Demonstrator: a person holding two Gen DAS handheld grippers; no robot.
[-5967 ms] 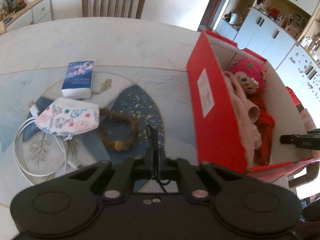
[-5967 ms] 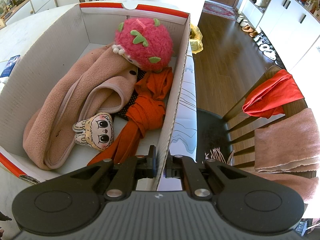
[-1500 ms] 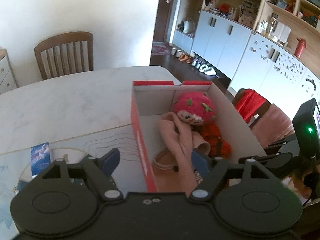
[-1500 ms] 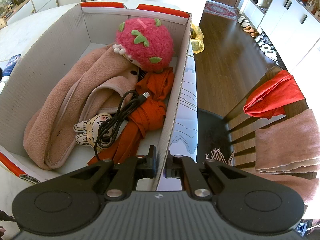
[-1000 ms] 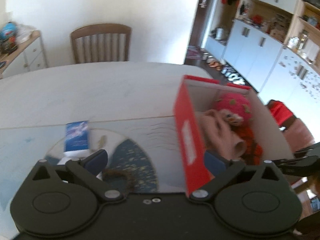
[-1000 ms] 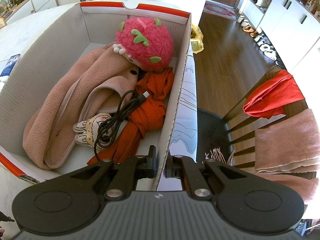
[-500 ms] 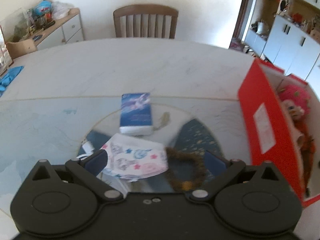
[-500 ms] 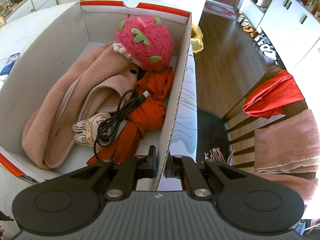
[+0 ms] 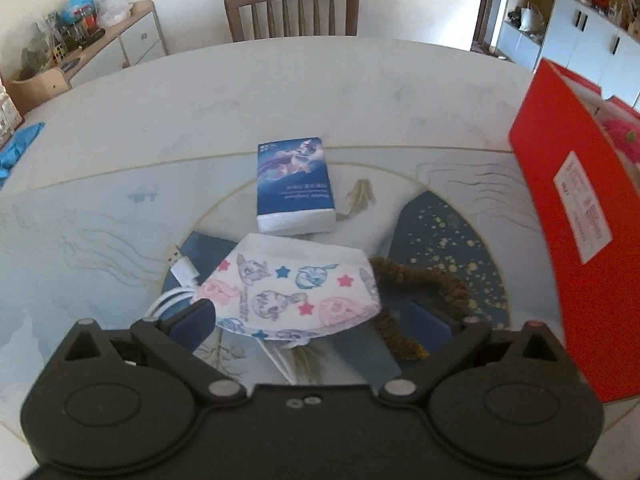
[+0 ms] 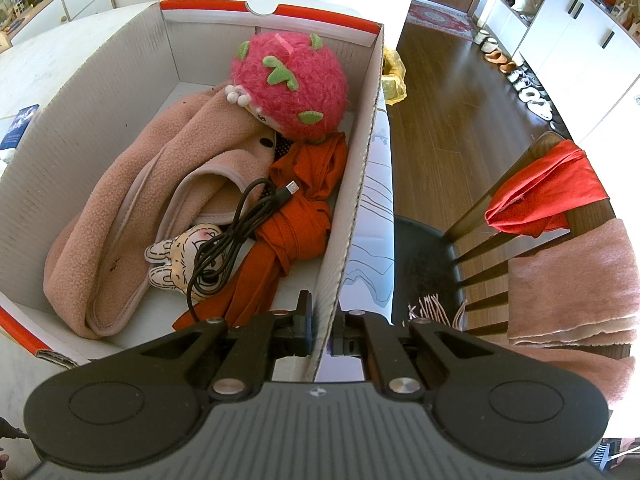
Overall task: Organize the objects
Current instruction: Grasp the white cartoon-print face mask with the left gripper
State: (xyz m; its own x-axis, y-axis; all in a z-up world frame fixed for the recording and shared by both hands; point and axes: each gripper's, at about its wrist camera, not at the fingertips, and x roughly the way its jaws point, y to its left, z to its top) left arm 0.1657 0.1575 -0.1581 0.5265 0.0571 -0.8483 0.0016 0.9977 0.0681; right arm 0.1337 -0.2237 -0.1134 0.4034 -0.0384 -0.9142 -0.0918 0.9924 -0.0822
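Box (image 10: 362, 168), red outside, stood on table (image 9: 320, 92); near wall found pinched between closed fingers of right gripper (image 10: 320, 330). Ahead of those fingers, inside: pink fleece (image 10: 160, 184), pink plush (image 10: 290, 84), orange cloth (image 10: 296, 216), black cable (image 10: 236, 224) lying on top. Left gripper (image 9: 320, 320) observed spread wide, holding nothing. Between its fingers: patterned face mask (image 9: 292, 292), resting over white cable (image 9: 180, 280). Just beyond mask: blue tissue pack (image 9: 294, 184). Beside right finger: brown fuzzy ring (image 9: 416, 284).
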